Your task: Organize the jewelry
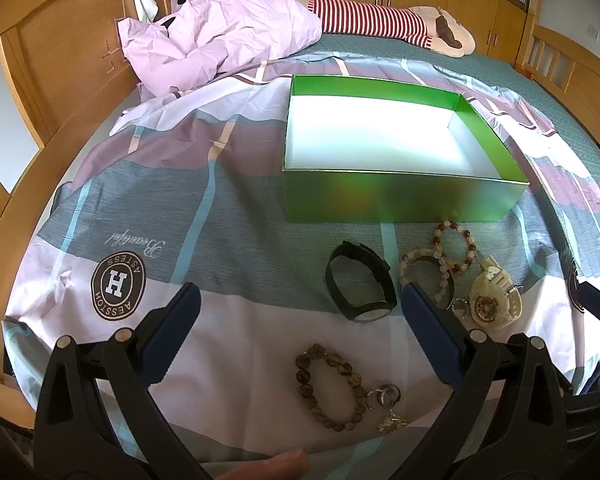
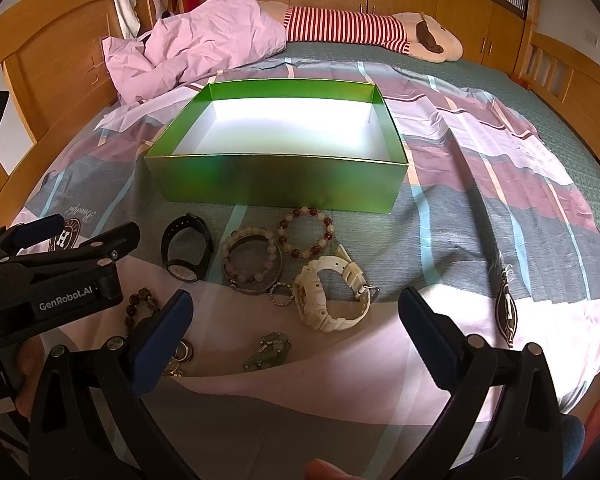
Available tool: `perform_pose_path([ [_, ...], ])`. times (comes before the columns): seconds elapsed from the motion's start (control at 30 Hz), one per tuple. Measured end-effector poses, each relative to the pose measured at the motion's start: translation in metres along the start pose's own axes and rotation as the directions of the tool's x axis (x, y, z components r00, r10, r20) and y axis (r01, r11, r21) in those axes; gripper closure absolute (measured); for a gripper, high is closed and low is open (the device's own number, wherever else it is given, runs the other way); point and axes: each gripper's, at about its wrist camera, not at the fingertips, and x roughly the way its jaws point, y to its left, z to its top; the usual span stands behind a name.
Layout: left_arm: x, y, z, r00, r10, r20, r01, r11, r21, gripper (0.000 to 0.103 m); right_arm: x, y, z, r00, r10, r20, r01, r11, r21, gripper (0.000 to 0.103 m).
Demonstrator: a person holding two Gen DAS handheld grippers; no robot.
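Observation:
An empty green box [image 1: 400, 200] [image 2: 276, 192] with a white inside sits on the bedspread. In front of it lie a black watch [image 1: 360, 284] [image 2: 186, 250], a pale bead bracelet [image 1: 426, 270] [image 2: 252, 258], a red-and-white bead bracelet [image 1: 456, 246] [image 2: 308, 232], a cream watch [image 1: 494, 294] [image 2: 332, 298], a brown bead bracelet [image 1: 330, 386] [image 2: 142, 304] and a green pendant [image 2: 268, 352]. My left gripper [image 1: 298, 304] hangs open above the brown bracelet. My right gripper [image 2: 296, 308] stands open near the cream watch. Neither holds anything.
A crumpled pink quilt [image 1: 220, 36] and a striped plush toy [image 1: 380, 20] lie at the far end of the bed. Wooden bed frame [image 1: 60, 56] and wardrobes surround it. The left gripper's body [image 2: 52, 280] shows at the left of the right wrist view.

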Motion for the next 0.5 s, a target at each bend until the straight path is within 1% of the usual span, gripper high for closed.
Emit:
perform_pose_path([
  [0.5,0.0009,-0.0022,-0.0014,1.000,-0.003,-0.004,0.003,1.000,0.001,0.004,0.0033,0.0046,-0.0027,1.000,0.004,-0.007,-0.004,1.000,-0.011,0.003],
])
